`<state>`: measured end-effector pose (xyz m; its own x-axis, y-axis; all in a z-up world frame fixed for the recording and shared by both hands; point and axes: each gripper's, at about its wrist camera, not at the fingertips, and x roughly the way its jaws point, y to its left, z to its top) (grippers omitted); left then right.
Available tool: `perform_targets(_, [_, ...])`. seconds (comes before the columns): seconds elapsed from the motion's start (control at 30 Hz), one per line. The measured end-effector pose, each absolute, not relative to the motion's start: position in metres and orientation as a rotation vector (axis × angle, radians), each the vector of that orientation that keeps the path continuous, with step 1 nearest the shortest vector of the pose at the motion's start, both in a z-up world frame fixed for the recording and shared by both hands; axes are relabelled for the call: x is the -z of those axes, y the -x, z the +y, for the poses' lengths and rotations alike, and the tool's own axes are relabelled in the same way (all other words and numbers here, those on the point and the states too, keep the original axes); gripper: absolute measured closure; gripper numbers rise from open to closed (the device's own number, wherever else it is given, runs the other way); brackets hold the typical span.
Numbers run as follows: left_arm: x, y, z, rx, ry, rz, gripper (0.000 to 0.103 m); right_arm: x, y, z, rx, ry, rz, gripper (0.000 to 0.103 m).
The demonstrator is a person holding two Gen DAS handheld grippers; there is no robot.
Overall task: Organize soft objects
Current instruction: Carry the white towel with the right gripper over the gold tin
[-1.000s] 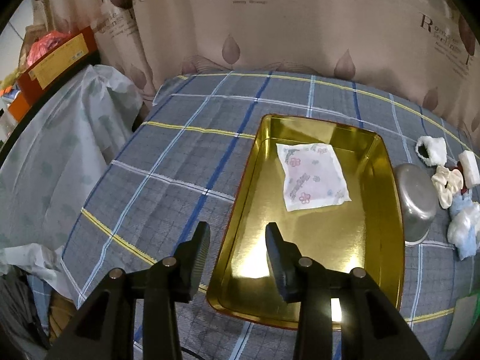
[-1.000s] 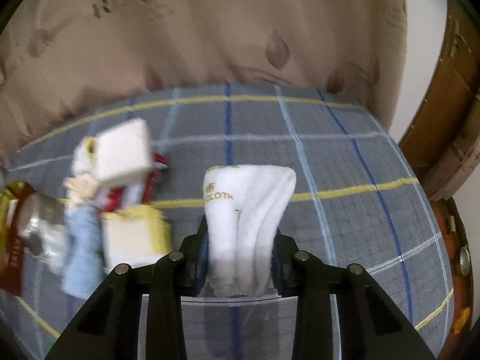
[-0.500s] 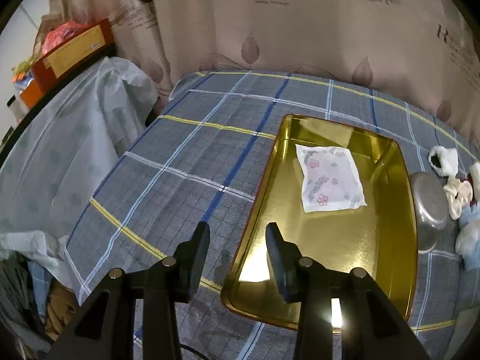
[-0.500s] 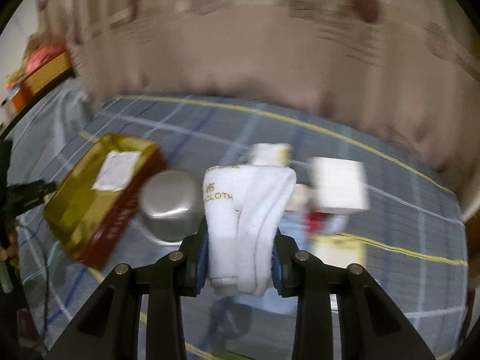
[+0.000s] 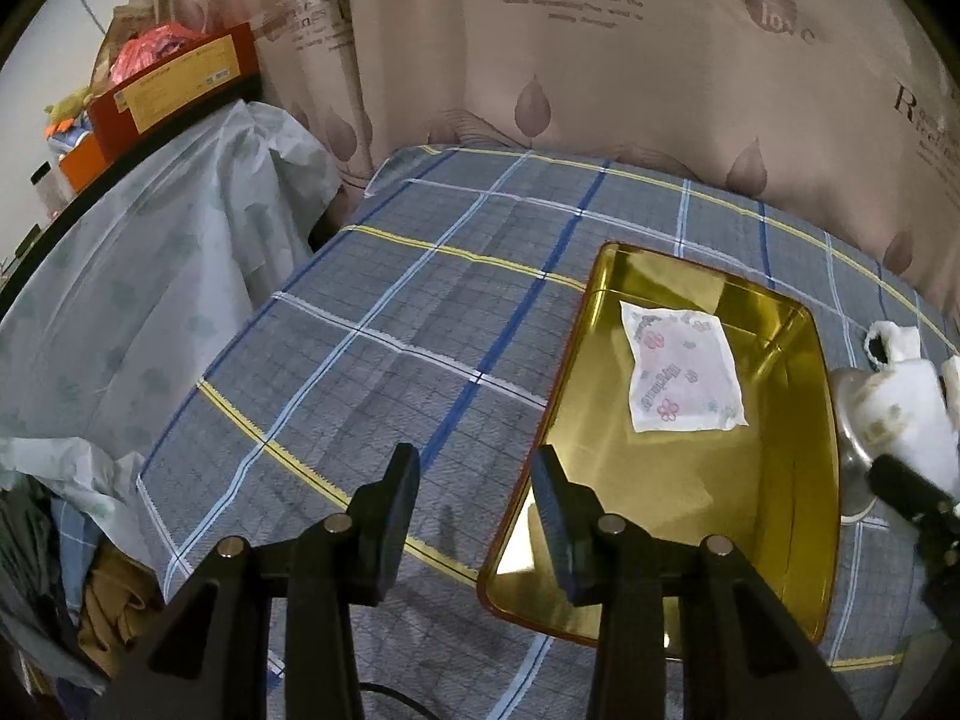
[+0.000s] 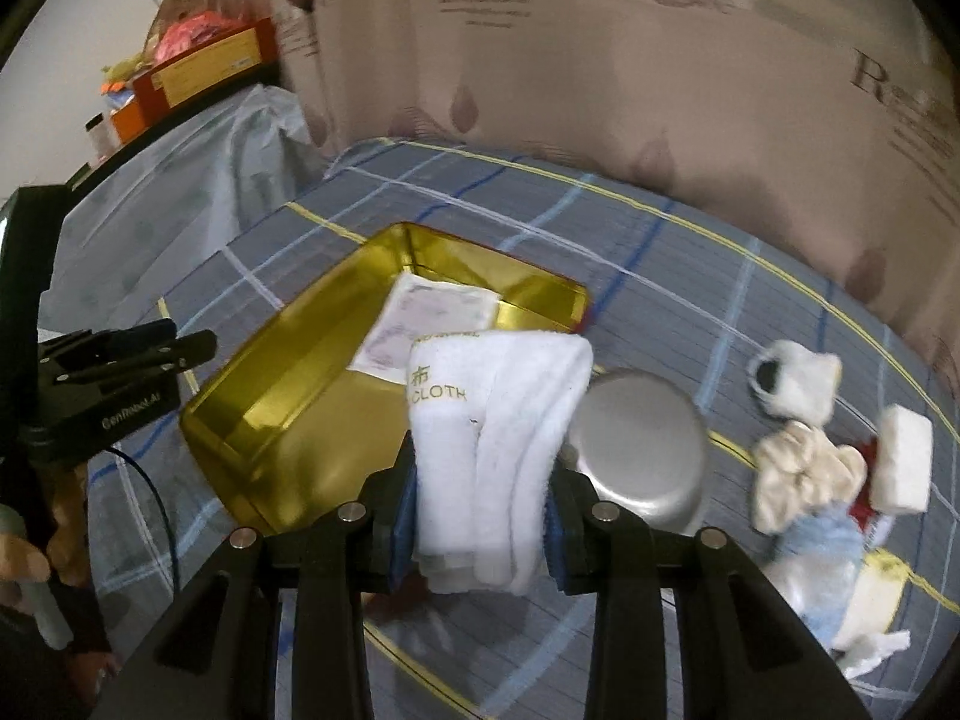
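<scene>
In the right wrist view the right gripper (image 6: 480, 504) pinches a folded white cloth (image 6: 492, 444), its long axis running up along the fingers, at lower centre of the frame. The gold tray (image 6: 240, 414) lies up and to the left of the cloth, its long side slanting toward upper right, with a flowered tissue pack (image 6: 432, 324) already inside, so I judge the carry must go leftward over the near rim. The left gripper (image 5: 474, 510) stands half open and empty at that tray's lower-left corner, nearer the tray but holding nothing
</scene>
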<state>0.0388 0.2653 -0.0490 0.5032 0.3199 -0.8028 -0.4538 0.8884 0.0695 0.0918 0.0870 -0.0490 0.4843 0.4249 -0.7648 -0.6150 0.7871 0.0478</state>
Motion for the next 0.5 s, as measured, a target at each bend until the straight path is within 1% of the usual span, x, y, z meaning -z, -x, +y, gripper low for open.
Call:
perform_targets(0.37, [0.046, -0.035, 0.28, -0.513, 0.185, 0.922, 0.063, 0.07, -0.102, 0.125, -0.662, 0.257, 0.895, 0.07])
perform_targets(0.5, [0.047, -0.034, 0.288, -0.52, 0.227, 0.924, 0.063, 0.076, -0.106, 0.135, -0.657, 0.277, 0.9, 0.068])
